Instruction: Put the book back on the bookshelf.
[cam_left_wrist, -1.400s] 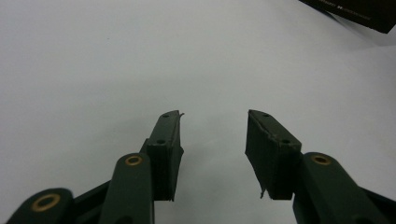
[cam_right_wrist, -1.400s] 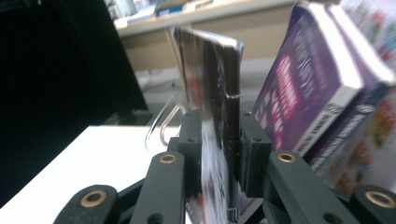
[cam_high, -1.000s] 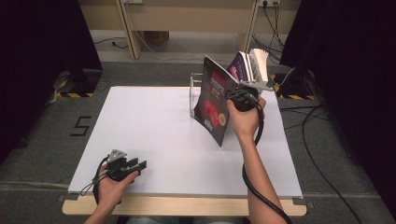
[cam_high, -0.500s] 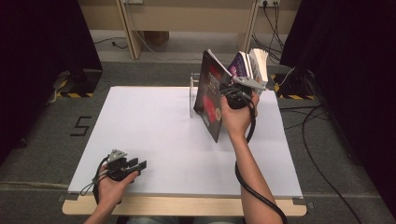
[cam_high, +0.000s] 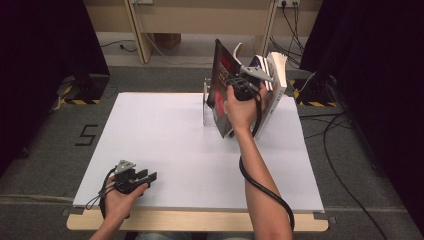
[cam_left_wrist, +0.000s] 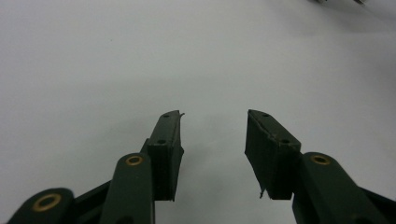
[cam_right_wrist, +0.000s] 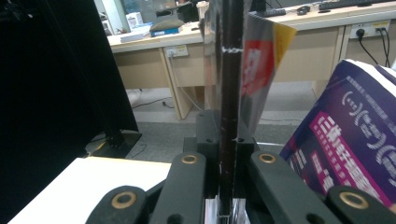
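Observation:
A thin dark book (cam_high: 220, 82) with a red cover design stands nearly upright, lifted over the table's far right part. My right gripper (cam_high: 232, 85) is shut on its edge. In the right gripper view the jaws (cam_right_wrist: 227, 140) pinch the dark book (cam_right_wrist: 231, 84) edge-on between them. Close on its right lean several more books (cam_high: 276, 85), the nearest with a purple cover (cam_right_wrist: 355, 135). My left gripper (cam_high: 145, 176) rests near the front left of the white table (cam_high: 165, 130), and its jaws (cam_left_wrist: 212, 135) stand open over the bare surface with nothing between them.
A clear bookend (cam_high: 206, 102) stands just left of the held book. Wooden desk legs and cables lie on the floor behind the table. Black curtains hang at both sides.
The right hand has lifted the dark book and swung it more upright, toward the back of the table. The left hand has stayed put.

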